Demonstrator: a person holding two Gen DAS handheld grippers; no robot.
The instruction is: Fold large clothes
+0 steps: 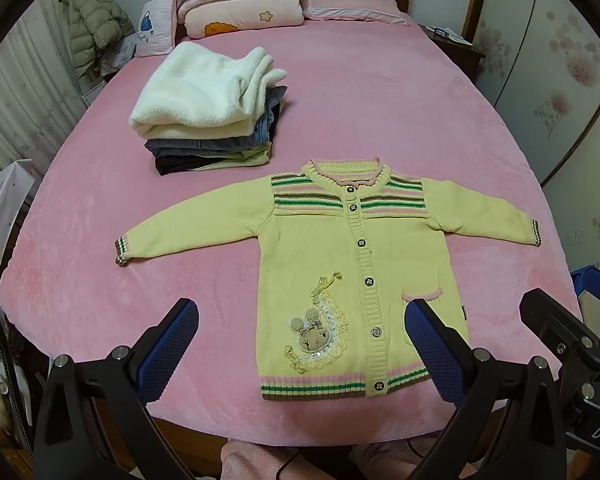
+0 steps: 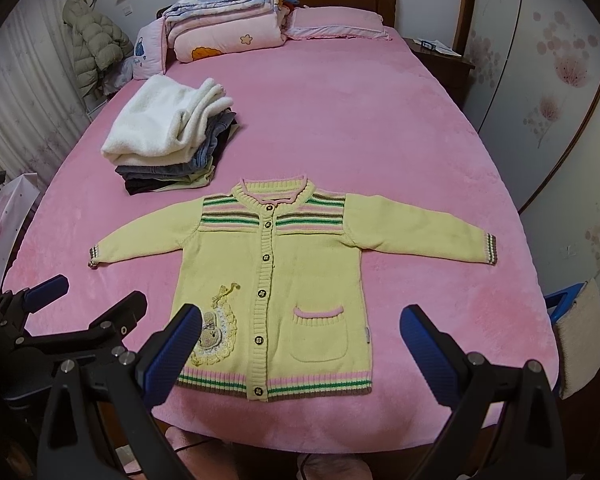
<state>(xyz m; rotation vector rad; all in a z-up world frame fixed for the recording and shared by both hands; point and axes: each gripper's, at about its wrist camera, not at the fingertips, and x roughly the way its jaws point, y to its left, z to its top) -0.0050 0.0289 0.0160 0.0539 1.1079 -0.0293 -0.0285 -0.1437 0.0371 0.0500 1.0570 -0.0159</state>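
Only right view: cardigan (image 2: 276, 280) pocket (image 2: 319, 334) unobscured | tools apart

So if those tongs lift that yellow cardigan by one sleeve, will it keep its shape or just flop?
The yellow cardigan is soft knit lying flat on the pink bedspread, so it would probably droop and hang. It looks light for its size. The fuzzy bedspread may grip it, so pushing would likely bunch it rather than slide it.

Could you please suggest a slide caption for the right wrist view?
Open right gripper hovers over a buttoned yellow cardigan spread flat on the pink bed.
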